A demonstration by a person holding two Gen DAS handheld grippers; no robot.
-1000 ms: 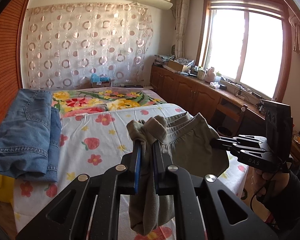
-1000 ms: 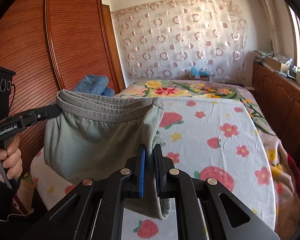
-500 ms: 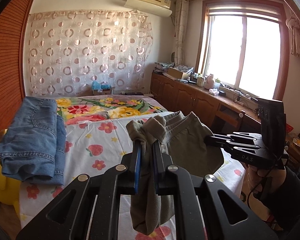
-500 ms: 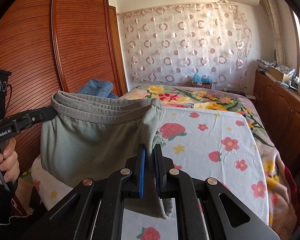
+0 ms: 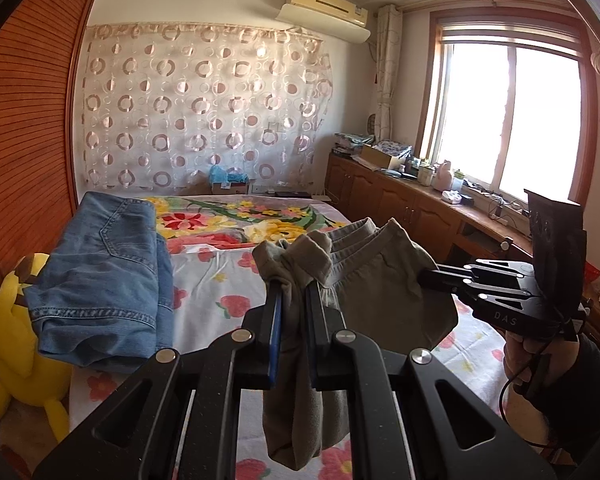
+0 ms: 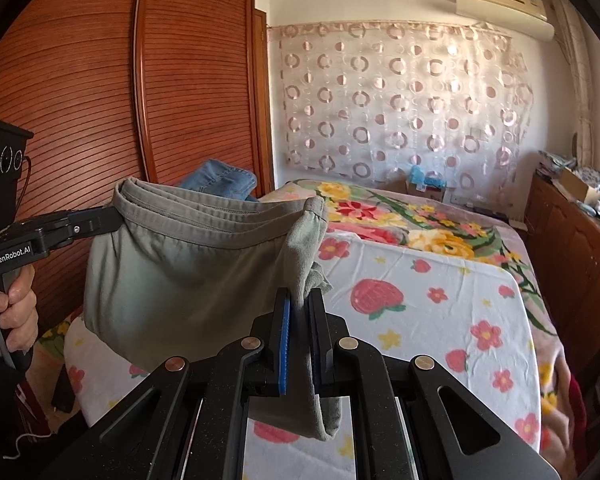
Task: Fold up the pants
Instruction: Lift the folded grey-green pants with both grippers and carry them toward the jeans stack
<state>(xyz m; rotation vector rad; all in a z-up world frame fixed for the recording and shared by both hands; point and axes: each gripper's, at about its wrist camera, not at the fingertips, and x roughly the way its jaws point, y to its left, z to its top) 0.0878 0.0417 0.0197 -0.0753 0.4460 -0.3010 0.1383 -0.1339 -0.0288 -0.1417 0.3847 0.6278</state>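
The grey-green pants (image 6: 188, 280) hang in the air above the bed, stretched by the waistband between my two grippers. My left gripper (image 5: 294, 292) is shut on one bunched end of the waistband; it also shows at the left of the right wrist view (image 6: 112, 218). My right gripper (image 6: 300, 300) is shut on the other end; it also shows in the left wrist view (image 5: 424, 278). The pants (image 5: 384, 300) sag in a pouch between them. The lower part hangs below my fingers, out of sight.
The bed with a flowered sheet (image 6: 440, 312) lies below and ahead. Folded blue jeans (image 5: 104, 272) lie on its left side, next to a yellow plush toy (image 5: 16, 344). A wooden wardrobe (image 6: 100, 100) stands left. Wooden cabinets (image 5: 400, 204) under the window run along the right.
Both grippers have risen and tilted up with the pants still held; more wall and ceiling show. The grip has not changed.
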